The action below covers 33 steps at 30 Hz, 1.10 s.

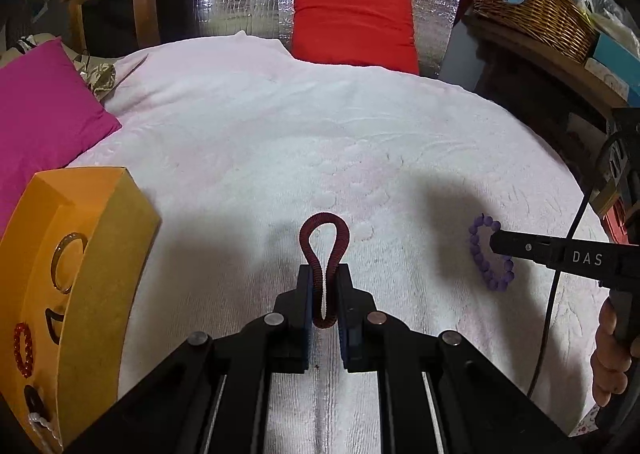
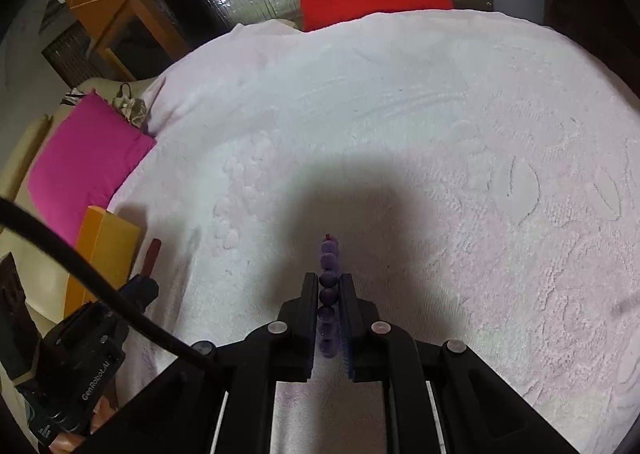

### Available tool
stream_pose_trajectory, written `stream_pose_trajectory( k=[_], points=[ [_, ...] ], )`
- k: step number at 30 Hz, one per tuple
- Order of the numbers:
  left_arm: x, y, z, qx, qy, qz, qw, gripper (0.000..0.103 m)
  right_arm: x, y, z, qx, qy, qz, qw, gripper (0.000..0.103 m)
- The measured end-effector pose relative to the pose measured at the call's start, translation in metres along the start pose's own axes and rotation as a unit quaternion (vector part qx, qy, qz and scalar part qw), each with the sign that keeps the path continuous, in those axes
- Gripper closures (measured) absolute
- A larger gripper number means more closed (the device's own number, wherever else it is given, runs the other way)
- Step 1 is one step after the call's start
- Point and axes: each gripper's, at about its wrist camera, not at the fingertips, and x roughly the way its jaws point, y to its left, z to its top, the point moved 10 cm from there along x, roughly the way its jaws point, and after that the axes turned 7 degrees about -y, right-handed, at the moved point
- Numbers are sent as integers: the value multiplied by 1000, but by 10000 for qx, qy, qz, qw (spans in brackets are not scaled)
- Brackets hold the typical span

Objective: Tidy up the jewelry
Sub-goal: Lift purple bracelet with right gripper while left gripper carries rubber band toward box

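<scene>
Your left gripper [image 1: 324, 286] is pinching a dark red coiled bracelet [image 1: 325, 242], held above the white towel [image 1: 280, 133], right of the yellow box [image 1: 100, 274]. Your right gripper [image 2: 329, 294] is pinching a purple bead bracelet [image 2: 329, 260], further right over the towel.
</scene>
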Motion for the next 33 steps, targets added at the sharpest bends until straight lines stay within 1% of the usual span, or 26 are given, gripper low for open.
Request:
stream_pose_trajectory(
  k=[4, 5, 8, 11, 15, 23, 29, 33],
  points=[
    [0, 0, 0, -3, 10, 14, 10000, 91, 3, -1, -2, -172, 20, -120, 9998, 90],
    [0, 1, 0, -7, 8, 18, 10000, 91, 3, -1, -3, -214, 28, -138, 9997, 92],
    [-1, -1, 2, -8, -14, 34, 10000, 91, -2, -1, 1, -217, -115, -143, 9996, 92],
    [-2, -2, 3, -2, -63, 11, 10000, 91, -14, 2, 9, -82, -302, 37, 9995, 92],
    [-7, -2, 6, 66, -164, 86, 9998, 91, -28, 9, 20, 34, -538, 274, 9982, 92],
    [-28, 0, 14, 206, -479, 303, 9982, 91, -47, 36, 27, -28, -893, 676, 9937, 92],
    [-43, 4, 19, 289, -689, 446, 9962, 91, -52, 59, 24, -140, -1004, 859, 9911, 92],
    [-53, 9, 23, 258, -831, 547, 9947, 91, -48, 68, 21, -183, -980, 870, 9912, 92]
  ],
)
